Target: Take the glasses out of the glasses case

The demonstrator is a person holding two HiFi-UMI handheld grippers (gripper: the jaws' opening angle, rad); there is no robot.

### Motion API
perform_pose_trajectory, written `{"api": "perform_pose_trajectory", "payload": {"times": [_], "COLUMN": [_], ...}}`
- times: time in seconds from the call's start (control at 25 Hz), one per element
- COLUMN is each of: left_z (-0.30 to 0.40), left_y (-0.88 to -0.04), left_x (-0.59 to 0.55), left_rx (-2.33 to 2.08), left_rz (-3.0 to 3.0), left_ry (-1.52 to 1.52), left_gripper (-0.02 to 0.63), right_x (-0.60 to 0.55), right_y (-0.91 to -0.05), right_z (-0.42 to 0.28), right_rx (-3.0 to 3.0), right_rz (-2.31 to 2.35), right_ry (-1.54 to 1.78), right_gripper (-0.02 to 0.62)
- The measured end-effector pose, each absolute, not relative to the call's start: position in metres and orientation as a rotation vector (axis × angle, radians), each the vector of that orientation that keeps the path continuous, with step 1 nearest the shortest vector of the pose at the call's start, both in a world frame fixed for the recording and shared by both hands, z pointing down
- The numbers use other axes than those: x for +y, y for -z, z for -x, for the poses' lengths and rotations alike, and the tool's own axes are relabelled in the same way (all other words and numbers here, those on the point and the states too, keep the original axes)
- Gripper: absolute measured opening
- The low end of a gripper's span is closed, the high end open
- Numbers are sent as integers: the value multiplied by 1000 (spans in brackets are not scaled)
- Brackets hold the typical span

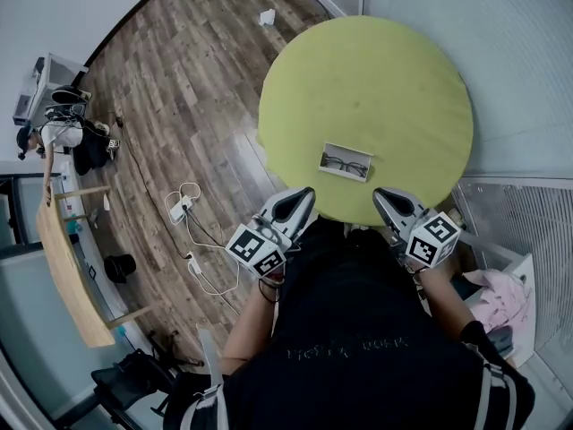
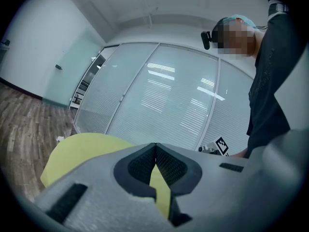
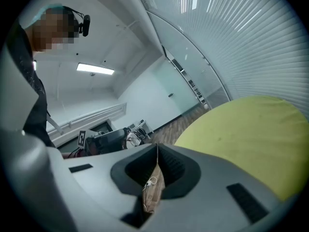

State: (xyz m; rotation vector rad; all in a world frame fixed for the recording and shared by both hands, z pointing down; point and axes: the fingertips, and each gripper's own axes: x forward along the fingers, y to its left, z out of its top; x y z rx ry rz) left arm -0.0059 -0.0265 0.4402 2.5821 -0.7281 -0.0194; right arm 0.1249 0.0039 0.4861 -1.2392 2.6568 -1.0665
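An open white glasses case (image 1: 345,162) lies on the near part of the round yellow-green table (image 1: 385,79), and dark-framed glasses (image 1: 345,164) rest inside it. My left gripper (image 1: 305,194) hovers at the table's near edge, just left of and below the case, jaws shut and empty. My right gripper (image 1: 380,195) hangs at the same edge to the case's right, also shut and empty. In the left gripper view the left gripper (image 2: 155,147) points over the table (image 2: 82,149). The right gripper (image 3: 157,147) looks past the table (image 3: 251,134). Neither gripper view shows the case.
Glass partition walls stand close behind and right of the table. On the wooden floor lie white cables with a power strip (image 1: 183,206) and a paper scrap (image 1: 267,16). A wooden bench (image 1: 67,258) and another person (image 1: 54,137) are far left. Pink cloth (image 1: 501,298) lies at right.
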Motion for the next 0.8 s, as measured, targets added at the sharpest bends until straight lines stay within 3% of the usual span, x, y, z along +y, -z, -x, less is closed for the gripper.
{"api": "perform_pose_trajectory", "payload": {"times": [0.8], "left_z": [39], "left_y": [-473], "left_x": [-87], "left_rx": [-542], "left_rz": [-2578], "left_ry": [-27], "left_gripper": [12], "right_x": [-57], "right_y": [-522], "right_z": [-79], "right_rx": [2824], "right_rz": [1386], "right_ry": [1110], "right_gripper": [29]}}
